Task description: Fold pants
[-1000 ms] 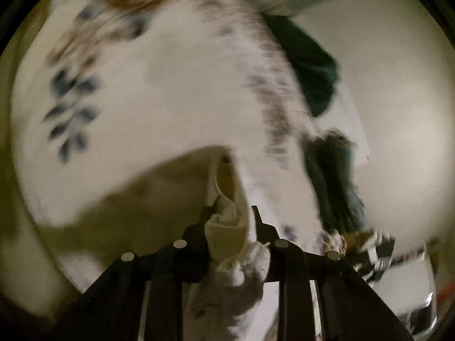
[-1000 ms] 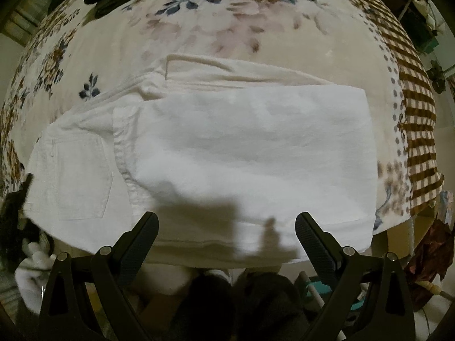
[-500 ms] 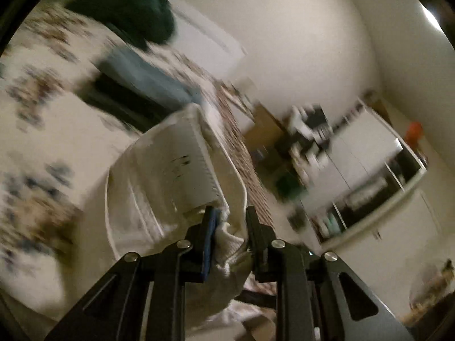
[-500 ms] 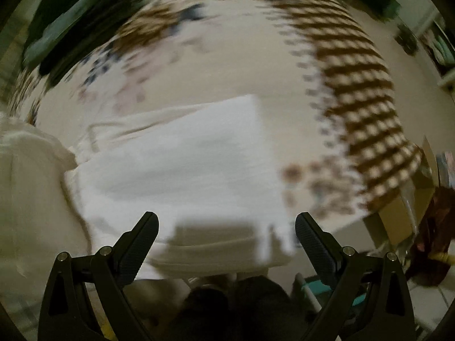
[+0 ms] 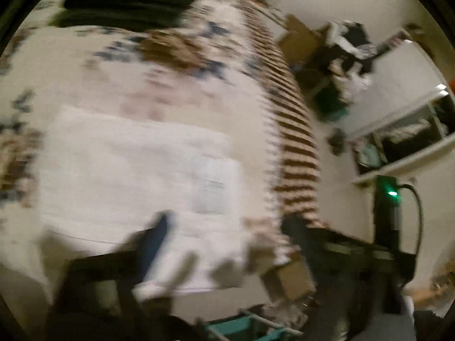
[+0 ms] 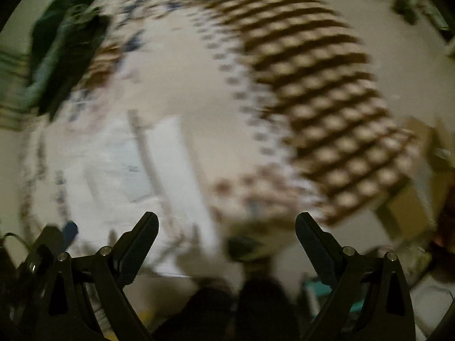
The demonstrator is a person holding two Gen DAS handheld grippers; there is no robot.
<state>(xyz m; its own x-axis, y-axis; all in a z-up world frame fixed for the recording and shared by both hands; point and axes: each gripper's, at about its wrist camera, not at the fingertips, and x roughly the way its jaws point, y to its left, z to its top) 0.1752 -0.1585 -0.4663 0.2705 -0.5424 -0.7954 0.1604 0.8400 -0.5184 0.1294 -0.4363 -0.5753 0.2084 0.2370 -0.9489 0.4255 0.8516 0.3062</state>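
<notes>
The white pants (image 5: 136, 176) lie folded into a compact rectangle on the floral bedspread (image 5: 176, 65), a pale label patch facing up. In the blurred left wrist view my left gripper (image 5: 224, 236) has its jaws spread wide, with nothing between them, just in front of the pants' near edge. In the right wrist view the pants (image 6: 136, 170) lie at lower left. My right gripper (image 6: 227, 241) is open and empty, above the bed's near edge to the right of the pants.
Dark green and black clothes (image 5: 128, 2) are piled at the far end of the bed. A brown checked border (image 6: 321, 91) runs along the bed's right side. Cardboard boxes (image 5: 290, 281), a teal basket (image 5: 241, 324) and shelves (image 5: 403, 142) stand on the floor beyond.
My left gripper carried the pants' end over, let go and opened; the pants now lie folded smaller. My right gripper swung right, staying open. Both views are motion blurred.
</notes>
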